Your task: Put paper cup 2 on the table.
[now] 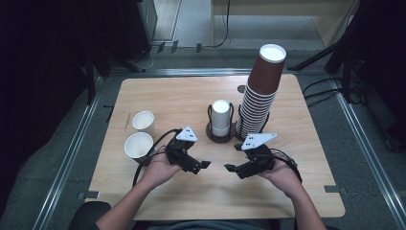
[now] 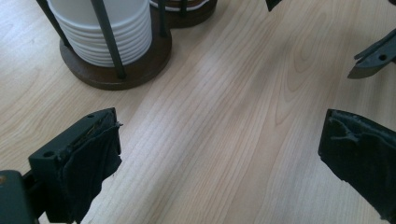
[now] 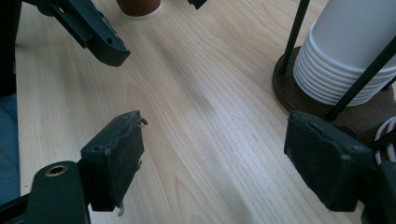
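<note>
Table (image 1: pixel 191 96) lit from above, surroundings dark; pics soft, slight blur

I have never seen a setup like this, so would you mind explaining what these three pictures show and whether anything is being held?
There is no robot here: a person sits at the light wooden table holding a black two-jaw gripper in each hand. The high view looks down from above; the left gripper is at its left, the right gripper at its right. The other two pictures come from cameras riding on each gripper, looking out along its own black jaws.

On the table stand a short stack of white paper cups in a dark wire holder, a tall leaning stack of brown ribbed paper cups beside it, and two single open white-lined paper cups near the left hand.

Both grippers are open, with bare wood between the jaws, so nothing is held.
</note>
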The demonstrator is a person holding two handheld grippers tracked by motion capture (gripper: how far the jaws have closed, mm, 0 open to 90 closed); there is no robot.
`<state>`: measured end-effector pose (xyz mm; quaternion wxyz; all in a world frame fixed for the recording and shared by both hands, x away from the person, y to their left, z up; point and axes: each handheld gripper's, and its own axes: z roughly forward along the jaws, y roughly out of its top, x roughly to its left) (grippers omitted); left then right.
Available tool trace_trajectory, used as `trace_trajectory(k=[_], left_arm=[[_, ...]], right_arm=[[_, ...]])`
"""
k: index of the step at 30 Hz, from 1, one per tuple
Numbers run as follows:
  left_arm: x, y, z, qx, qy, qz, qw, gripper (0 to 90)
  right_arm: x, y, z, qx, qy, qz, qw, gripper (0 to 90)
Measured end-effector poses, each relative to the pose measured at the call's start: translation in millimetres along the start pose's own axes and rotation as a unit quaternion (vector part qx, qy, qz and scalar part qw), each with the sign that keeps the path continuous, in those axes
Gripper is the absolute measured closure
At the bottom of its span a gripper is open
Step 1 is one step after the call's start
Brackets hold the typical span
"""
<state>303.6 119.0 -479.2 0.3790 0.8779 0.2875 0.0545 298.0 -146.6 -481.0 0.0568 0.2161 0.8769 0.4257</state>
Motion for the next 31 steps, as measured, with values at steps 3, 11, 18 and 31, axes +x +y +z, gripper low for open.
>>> trace_trajectory(k=[3,11,18,31], left_arm=[[0.1,-0.7,1.2,0.002,0.001,0.004,1.0,0.0],[2.5,-2.3,2.9,0.003,0.008,0.005,0.9999,0.0],[2.3,-2.7,3.7,0.006,0.01,0.009,0.9999,0.0],[4.8,-3.8,2.4,0.004,0.016,0.006,0.9998,0.0]], right_arm=[[0.4,-0.2,0.2,0.002,0.001,-0.002,1.0,20.0],[0.2,-0.8,1.6,0.005,-0.001,-0.006,1.0,20.0],[0.3,-1.0,1.9,0.005,-0.001,-0.009,0.9999,20.0],[-0.2,-0.9,2.2,0.005,-0.002,-0.011,0.9999,19.8]])
